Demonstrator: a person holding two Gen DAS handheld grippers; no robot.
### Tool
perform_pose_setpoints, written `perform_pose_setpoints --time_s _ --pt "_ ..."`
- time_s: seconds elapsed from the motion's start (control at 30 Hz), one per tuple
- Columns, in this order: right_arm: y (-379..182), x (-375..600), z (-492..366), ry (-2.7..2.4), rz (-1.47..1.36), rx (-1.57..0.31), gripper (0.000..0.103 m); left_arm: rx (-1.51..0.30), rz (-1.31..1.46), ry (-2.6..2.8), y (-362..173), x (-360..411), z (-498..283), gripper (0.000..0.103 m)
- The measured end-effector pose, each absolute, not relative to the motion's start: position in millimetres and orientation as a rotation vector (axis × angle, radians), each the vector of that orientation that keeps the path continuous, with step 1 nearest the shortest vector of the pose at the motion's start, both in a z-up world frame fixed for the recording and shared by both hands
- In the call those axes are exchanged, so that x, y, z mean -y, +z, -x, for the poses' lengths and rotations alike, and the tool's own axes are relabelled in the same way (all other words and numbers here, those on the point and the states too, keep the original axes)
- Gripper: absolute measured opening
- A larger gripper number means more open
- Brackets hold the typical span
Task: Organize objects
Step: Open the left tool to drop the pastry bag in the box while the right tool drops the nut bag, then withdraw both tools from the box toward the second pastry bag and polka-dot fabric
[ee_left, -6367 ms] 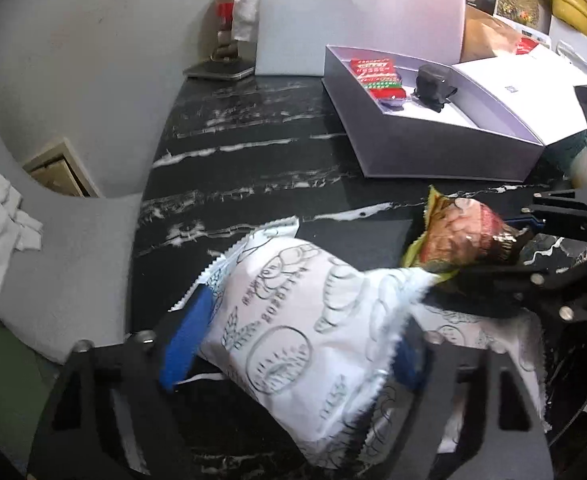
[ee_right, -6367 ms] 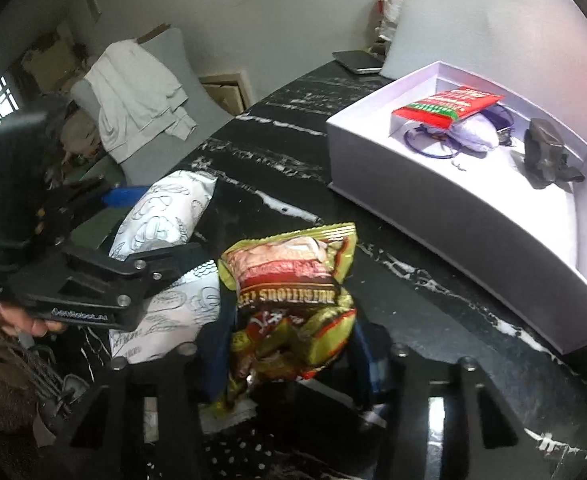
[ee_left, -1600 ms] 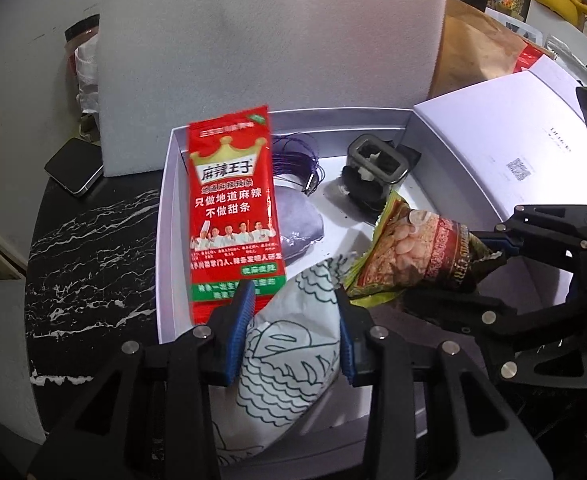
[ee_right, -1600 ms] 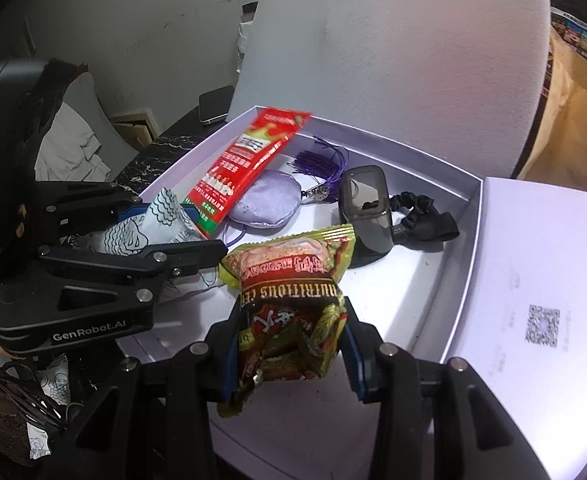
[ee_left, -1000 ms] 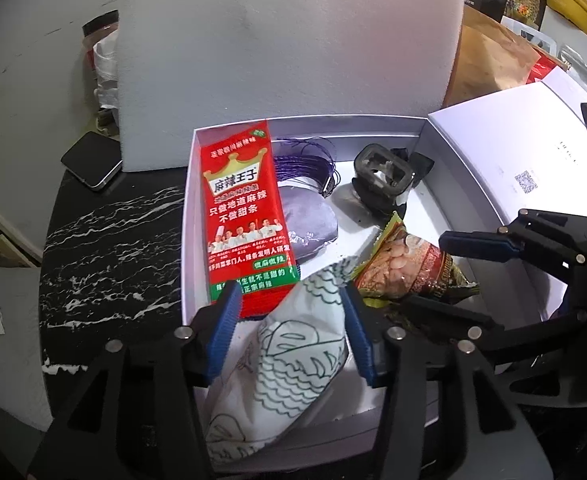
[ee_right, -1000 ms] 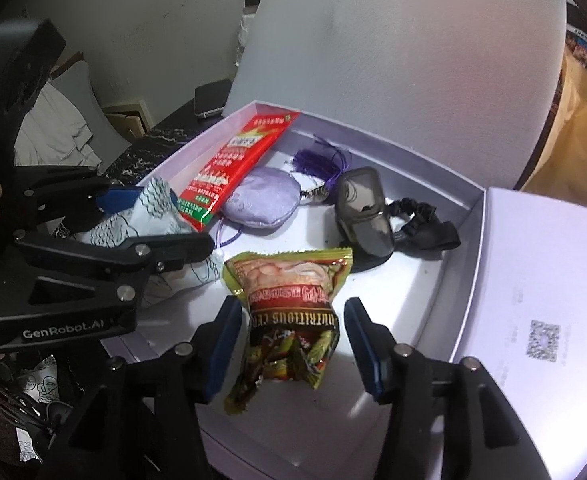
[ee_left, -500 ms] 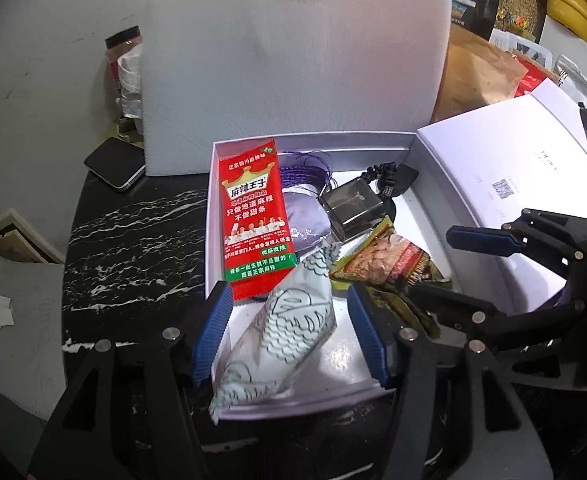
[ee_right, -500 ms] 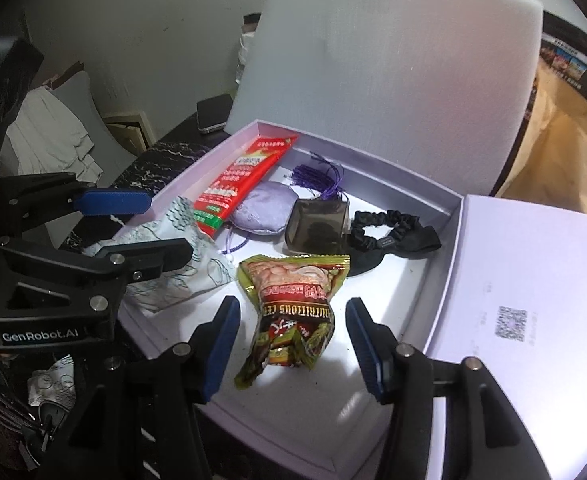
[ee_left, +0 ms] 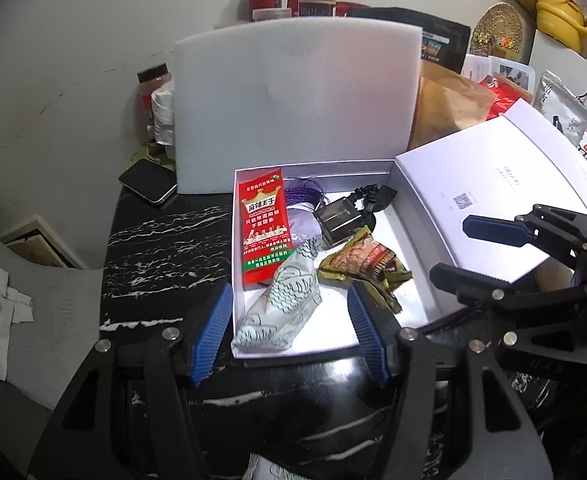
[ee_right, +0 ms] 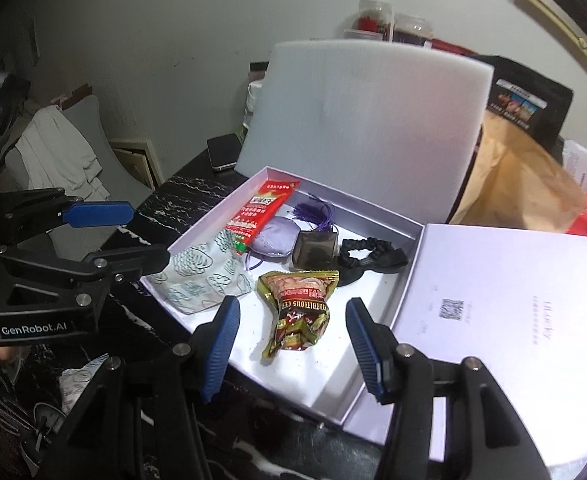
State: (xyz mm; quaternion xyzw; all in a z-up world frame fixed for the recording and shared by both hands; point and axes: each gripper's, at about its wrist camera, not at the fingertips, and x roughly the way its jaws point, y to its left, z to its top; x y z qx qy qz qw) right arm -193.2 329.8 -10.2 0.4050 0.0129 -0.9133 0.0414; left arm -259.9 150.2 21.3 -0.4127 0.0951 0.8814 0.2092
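Note:
A white patterned snack bag (ee_left: 281,308) (ee_right: 205,276) lies in the near left corner of the white box (ee_left: 421,280) (ee_right: 213,224). A green-and-red snack packet (ee_left: 363,266) (ee_right: 299,310) lies beside it in the box. My left gripper (ee_left: 289,332) hangs open above and in front of the box, with nothing between its blue pads. My right gripper (ee_right: 293,344) is open too, raised over the packet without touching it. Each gripper shows in the other's view: the right gripper (ee_left: 467,250), the left gripper (ee_right: 129,234).
The box also holds a red sachet (ee_left: 263,226), a purple pouch (ee_right: 273,236), a dark clip (ee_right: 315,254) and a black scrunchie (ee_right: 369,254). Its lid (ee_right: 505,312) lies open to the right. A white foam board (ee_left: 293,100) stands behind; a phone (ee_left: 147,186) lies on the black marble table (ee_left: 165,240).
Both grippers let go of their bags, which now lie in the box, and both have drawn up and back from it, so the box looks smaller and farther.

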Motion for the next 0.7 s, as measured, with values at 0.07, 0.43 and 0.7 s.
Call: perform_pose_setpoints --time_s 0.07,0.43,0.7 --pt "-4.3 -328.7 185.2 -2.804 -1.224 -0.039 0.055 -0.266 1.14 2.464 27.2 -147.8 251.2 0.058" --pt "23.9 -321.7 137.8 -2.841 -1.145 -0.058 0.055 -0.275 1.073 2.508 61.7 -137.2 194.7 0.065" --pt "34.5 -314.5 106.6 -2.853 -1.106 -0.066 0.057 -0.253 1.059 2.534 76.0 -124.3 155.9 0.069"
